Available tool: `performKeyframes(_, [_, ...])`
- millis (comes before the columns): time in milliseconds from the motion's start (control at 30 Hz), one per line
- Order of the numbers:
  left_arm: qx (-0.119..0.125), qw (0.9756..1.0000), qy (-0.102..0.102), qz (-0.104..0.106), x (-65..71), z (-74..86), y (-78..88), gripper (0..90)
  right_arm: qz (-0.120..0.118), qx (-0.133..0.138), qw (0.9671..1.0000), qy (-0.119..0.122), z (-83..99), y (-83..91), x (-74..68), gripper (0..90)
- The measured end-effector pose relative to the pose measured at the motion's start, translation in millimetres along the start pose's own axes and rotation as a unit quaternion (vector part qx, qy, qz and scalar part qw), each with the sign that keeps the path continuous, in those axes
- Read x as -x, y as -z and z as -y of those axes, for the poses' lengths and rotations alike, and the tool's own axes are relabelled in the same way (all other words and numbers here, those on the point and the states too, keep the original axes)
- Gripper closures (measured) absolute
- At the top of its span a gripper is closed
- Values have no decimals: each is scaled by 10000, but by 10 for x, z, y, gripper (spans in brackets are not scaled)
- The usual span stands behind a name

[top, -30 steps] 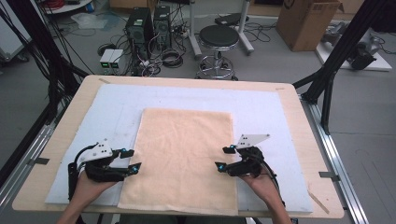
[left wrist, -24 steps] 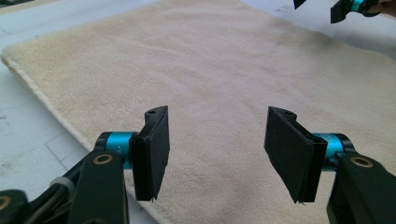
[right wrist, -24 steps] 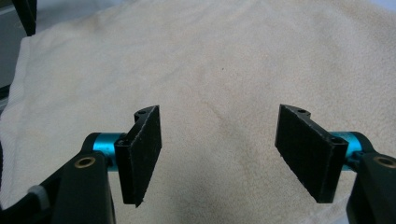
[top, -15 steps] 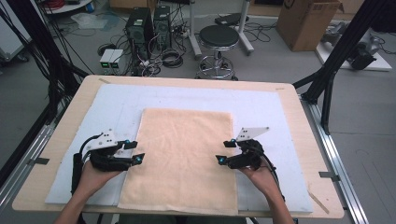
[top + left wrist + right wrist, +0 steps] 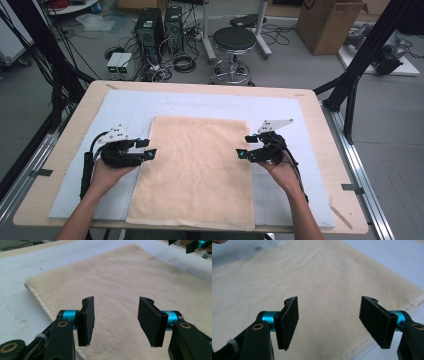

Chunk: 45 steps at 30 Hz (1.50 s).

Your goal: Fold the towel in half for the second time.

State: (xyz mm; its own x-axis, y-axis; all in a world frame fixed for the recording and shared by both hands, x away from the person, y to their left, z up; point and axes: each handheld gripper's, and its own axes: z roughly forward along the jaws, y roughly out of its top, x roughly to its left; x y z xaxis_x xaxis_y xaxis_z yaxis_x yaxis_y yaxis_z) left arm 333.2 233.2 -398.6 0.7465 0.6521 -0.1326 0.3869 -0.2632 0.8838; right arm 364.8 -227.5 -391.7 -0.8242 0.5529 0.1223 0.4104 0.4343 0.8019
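A rectangular cream-coloured terry towel (image 5: 196,170) is spread flat in the middle of a pale blue-white sheet (image 5: 200,102), its near edge close to the front edge of the light wooden table (image 5: 320,120) on which the sheet is laid. The left gripper (image 5: 148,153) is held at the towel's left edge, about halfway along it, with its tips just over the border of the cloth. Its jaws are seen apart in the left gripper view, with only flat cloth beyond them and nothing pressed between the pads; they have just been closing. The right gripper (image 5: 241,152) is held opposite, at the towel's right edge, its jaws likewise spread wide above the cloth with nothing gripped. Beyond the table, a black round stool (image 5: 234,39) and two black computer towers (image 5: 159,25) are seen on the grey floor.
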Motion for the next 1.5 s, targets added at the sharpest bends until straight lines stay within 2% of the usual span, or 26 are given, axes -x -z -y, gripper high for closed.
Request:
performKeyframes(133, [39,9999,68,-98,-139,-139,-60,492,55,-27,10000,-47,-128,-20,106,313])
performKeyframes(200, [11,9998,98,-190,-234,-209,-99,494,99,-6,9999,19,-196,-32,159,316])
performKeyframes(233, [-12,9996,140,-240,-279,-244,-124,496,102,-33,9999,-45,-226,-36,185,316])
performKeyframes(300, [21,9991,232,-354,-384,-302,-170,501,147,-23,9999,-8,-278,-58,244,320])
performKeyframes(367, [-17,9983,364,-445,-498,-352,-223,510,140,-48,9998,-113,-322,-83,314,320])
performKeyframes(433, [-72,9973,409,-604,-602,-393,-283,512,201,-54,9997,-108,-368,-113,392,329])
performKeyframes(467, [-91,9967,523,-610,-662,-411,-307,518,235,-72,9996,-104,-394,-123,431,331])
performKeyframes(500, [-92,9959,593,-683,-711,-425,-336,517,272,-98,9995,-136,-421,-139,475,332])
performKeyframes(533, [-137,9952,551,-796,-755,-439,-365,520,332,-102,9993,-132,-447,-157,519,339])
performKeyframes(567, [-51,9943,557,-908,-782,-437,-392,524,410,-67,9991,-132,-464,-174,561,349])
performKeyframes(633, [-71,9929,588,-1031,-855,-428,-456,536,470,-83,9985,-257,-495,-218,647,352])
performKeyframes(667, [-84,9924,636,-1052,-892,-413,-494,535,506,-90,9981,-329,-501,-249,687,357])
performKeyframes(767, [-165,9908,782,-1091,-990,-358,-606,539,644,-149,9973,-325,-470,-349,780,390])
performKeyframes(833, [-248,9893,768,-1212,-1018,-320,-673,515,687,-239,9964,-432,-414,-414,853,395])
performKeyframes(900, [-360,9890,820,-1179,-1046,-273,-735,493,748,-370,9946,-623,-353,-459,916,404])
performKeyframes(1000, [-624,9853,929,-1290,-1082,-200,-833,464,857,-488,9921,-782,-277,-524,1001,427])
performKeyframes(1067, [-622,9839,1058,-1299,-1095,-173,-883,464,932,-599,9897,-906,-234,-566,1045,439])
performKeyframes(1133, [-524,9844,1143,-1228,-1101,-160,-920,471,980,-681,9878,-1002,-197,-609,1081,458])
performKeyframes(1233, [-571,9849,1183,-1131,-1102,-139,-987,489,975,-812,9863,-1050,-166,-664,1099,488])
performKeyframes(1267, [-607,9854,1182,-1067,-1096,-132,-1015,514,963,-847,9862,-1051,-157,-682,1102,504])
performKeyframes(1333, [-649,9855,1096,-1120,-1076,-147,-1047,545,952,-871,9861,-1050,-150,-700,1101,538])
performKeyframes(1400, [-714,9853,1069,-1125,-1061,-169,-1075,648,838,-841,9870,-1079,-147,-697,1116,634])
performKeyframes(1433, [-720,9857,1075,-1077,-1059,-182,-1082,727,761,-839,9876,-1083,-150,-704,1116,691])
performKeyframes(1500, [-812,9848,953,-1204,-1049,-225,-1095,789,703,-869,9881,-1055,-173,-729,1090,781])
